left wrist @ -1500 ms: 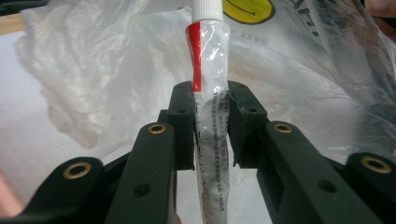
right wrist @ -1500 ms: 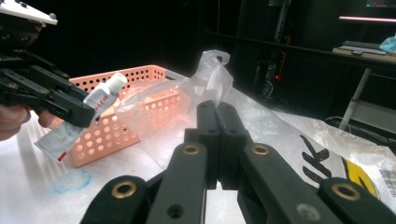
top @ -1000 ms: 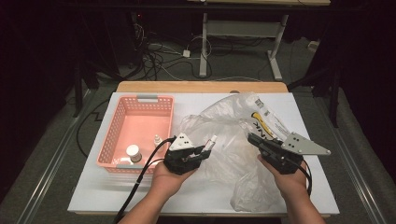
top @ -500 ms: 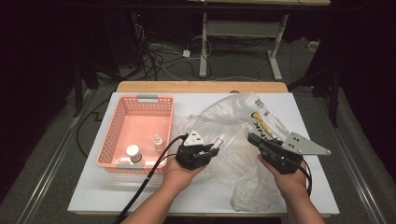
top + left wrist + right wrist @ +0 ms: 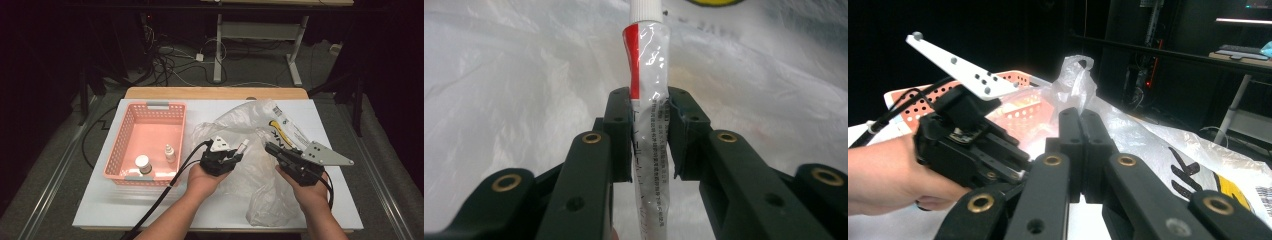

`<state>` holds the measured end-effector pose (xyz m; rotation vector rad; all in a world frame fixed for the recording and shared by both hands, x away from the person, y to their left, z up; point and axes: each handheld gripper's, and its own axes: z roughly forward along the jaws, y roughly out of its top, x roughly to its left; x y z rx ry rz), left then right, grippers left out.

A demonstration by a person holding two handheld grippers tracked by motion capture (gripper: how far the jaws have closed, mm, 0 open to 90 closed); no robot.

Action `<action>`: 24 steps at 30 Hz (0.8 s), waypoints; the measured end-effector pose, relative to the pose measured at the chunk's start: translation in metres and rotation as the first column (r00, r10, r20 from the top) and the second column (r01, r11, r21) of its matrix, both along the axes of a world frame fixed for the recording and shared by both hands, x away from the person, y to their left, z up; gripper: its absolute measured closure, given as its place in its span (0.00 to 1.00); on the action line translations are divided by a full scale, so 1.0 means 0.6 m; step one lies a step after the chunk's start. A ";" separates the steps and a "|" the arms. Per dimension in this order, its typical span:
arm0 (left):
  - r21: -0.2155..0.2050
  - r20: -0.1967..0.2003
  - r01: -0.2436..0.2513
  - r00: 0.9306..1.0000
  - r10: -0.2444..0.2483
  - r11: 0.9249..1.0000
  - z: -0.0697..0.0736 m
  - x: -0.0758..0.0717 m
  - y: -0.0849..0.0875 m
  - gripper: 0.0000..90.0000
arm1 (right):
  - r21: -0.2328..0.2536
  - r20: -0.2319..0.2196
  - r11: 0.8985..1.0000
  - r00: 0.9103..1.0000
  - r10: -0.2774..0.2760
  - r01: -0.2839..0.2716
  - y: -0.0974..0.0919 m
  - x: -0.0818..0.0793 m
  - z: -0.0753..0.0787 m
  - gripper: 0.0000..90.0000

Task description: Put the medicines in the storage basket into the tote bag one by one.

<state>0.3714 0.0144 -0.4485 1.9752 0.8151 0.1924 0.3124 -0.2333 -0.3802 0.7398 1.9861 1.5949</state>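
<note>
Left tongs (image 5: 650,135) clamp a tube (image 5: 648,75) (cap cropped); right tongs (image 5: 1081,145) pinched together.

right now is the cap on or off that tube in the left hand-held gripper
On. The tube, clamped in the left hand-held gripper, ends in a white ribbed cap seated on its top.

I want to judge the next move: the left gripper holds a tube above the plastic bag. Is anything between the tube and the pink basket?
Nothing visible blocks it. The left gripper is shut on the tube over the bag, and the basket sits open-topped just to its left. Inside, a jar and a small bottle stand at the near end; the far end looks free.
</note>
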 end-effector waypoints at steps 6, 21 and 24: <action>0.011 0.027 -0.002 1.000 0.002 1.000 0.000 0.020 -0.039 0.80 | 0.004 -0.001 1.000 1.000 -0.003 0.003 -0.001 0.001 0.000 1.00; 0.020 -0.015 -0.003 1.000 0.003 1.000 -0.011 0.025 -0.047 0.53 | 0.011 -0.001 1.000 1.000 -0.002 0.002 -0.007 0.002 0.000 1.00; 0.027 -0.013 0.014 1.000 -0.014 1.000 -0.009 0.013 -0.030 0.49 | 0.008 -0.001 1.000 1.000 -0.003 0.003 -0.006 0.002 0.000 1.00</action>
